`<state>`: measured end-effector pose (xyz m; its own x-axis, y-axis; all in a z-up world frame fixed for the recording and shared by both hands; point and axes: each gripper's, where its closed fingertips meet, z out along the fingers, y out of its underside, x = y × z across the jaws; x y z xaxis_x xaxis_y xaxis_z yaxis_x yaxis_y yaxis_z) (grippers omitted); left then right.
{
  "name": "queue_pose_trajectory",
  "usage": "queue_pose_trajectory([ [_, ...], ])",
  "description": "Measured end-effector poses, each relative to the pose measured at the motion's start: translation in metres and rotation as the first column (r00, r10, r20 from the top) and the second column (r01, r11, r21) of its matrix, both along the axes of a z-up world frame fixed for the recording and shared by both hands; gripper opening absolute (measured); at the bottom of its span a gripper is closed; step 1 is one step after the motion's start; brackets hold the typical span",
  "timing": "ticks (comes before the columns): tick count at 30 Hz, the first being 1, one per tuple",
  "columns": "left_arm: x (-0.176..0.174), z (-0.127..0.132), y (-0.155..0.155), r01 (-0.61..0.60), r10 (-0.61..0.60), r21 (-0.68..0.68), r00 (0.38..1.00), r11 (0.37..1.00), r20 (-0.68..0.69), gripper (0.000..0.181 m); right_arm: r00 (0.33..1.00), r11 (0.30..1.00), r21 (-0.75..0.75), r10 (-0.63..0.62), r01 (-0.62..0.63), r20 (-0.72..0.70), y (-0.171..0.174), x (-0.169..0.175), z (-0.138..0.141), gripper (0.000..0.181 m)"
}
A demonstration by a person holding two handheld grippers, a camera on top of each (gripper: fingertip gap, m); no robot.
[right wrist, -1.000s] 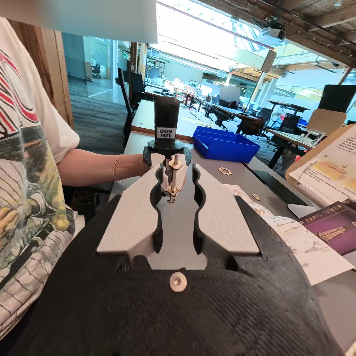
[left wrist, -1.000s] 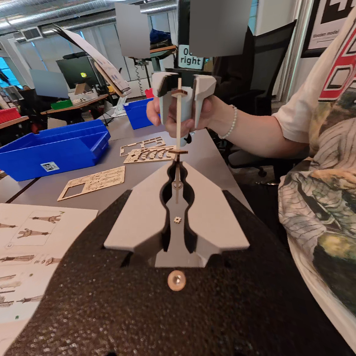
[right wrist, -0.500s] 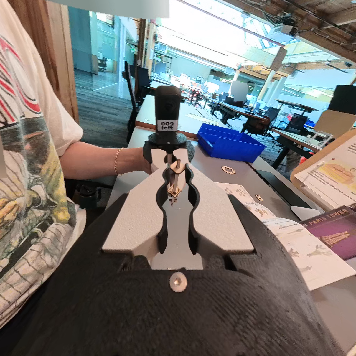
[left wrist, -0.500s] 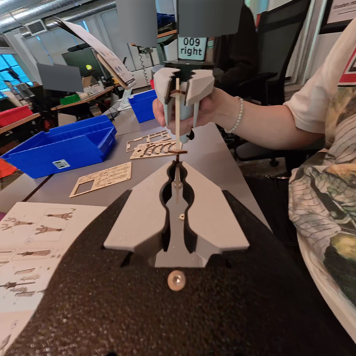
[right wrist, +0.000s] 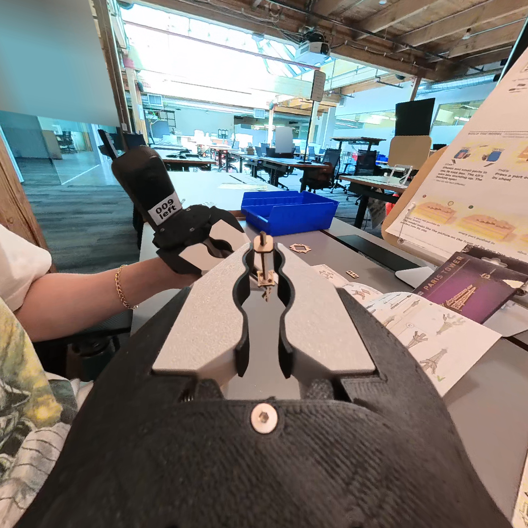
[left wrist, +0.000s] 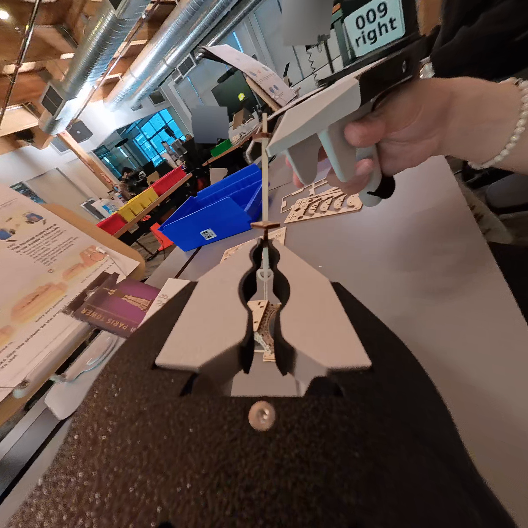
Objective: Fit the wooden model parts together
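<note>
A thin wooden spire (left wrist: 265,183) carries two small platforms, one low (left wrist: 265,225) and one near its top. My left gripper (left wrist: 264,243) is shut on the spire's lower end, just under the low platform. My right gripper (right wrist: 263,248) is closed in on the spire's top (right wrist: 263,247), its jaws against the upper platform. From the left wrist view the right gripper (left wrist: 267,150) comes in from the right. The left gripper's body (right wrist: 197,243) shows tilted at the left. A wooden tower base (left wrist: 261,320) lies on the table below my left fingers.
A blue bin (left wrist: 217,217) stands behind, also in the right wrist view (right wrist: 288,211). Punched wooden sheets (left wrist: 323,205) lie near it. A clipboard with instructions (right wrist: 471,200), a purple package (right wrist: 471,288), a folded leaflet (right wrist: 414,328) and small loose pieces (right wrist: 299,248) sit on the grey table (left wrist: 371,271). My hands' fingertips stand some 6 cm from each other.
My right gripper's jaws have closed from wide open onto the spire's top. Both grippers have tilted, and the left one has swung over the tower base.
</note>
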<state>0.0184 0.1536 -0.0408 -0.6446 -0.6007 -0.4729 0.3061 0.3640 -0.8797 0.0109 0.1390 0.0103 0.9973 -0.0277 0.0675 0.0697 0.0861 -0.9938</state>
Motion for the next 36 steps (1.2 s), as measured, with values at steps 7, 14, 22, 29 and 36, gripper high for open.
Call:
queue_pose_trajectory([
  [7, -0.016, -0.009, -0.009, 0.155, -0.158, -0.030, 0.980, 0.987, -0.124, 0.000, 0.957, 0.986, -0.068, 0.164, -0.152, 0.239, -0.018, -0.021, -0.005, 0.023],
  [14, -0.029, -0.021, -0.024, 0.264, -0.260, -0.012, 0.943, 0.965, -0.209, 0.001, 0.935, 0.972, -0.085, 0.232, -0.217, 0.268, -0.024, -0.029, -0.009, 0.017],
  [22, -0.029, -0.027, -0.026, 0.278, -0.275, -0.026, 0.926, 0.960, -0.258, 0.001, 0.926, 0.963, -0.124, 0.265, -0.239, 0.268, -0.026, -0.031, -0.017, 0.012],
  [29, -0.029, -0.028, -0.025, 0.286, -0.302, -0.097, 0.892, 0.953, -0.336, 0.001, 0.939, 0.965, -0.123, 0.255, -0.233, 0.228, -0.025, -0.025, -0.018, 0.012],
  [36, -0.022, -0.027, -0.019, 0.238, -0.243, -0.053, 0.926, 0.970, -0.289, 0.000, 0.964, 0.977, -0.105, 0.199, -0.183, 0.174, -0.014, -0.021, -0.015, 0.012],
])
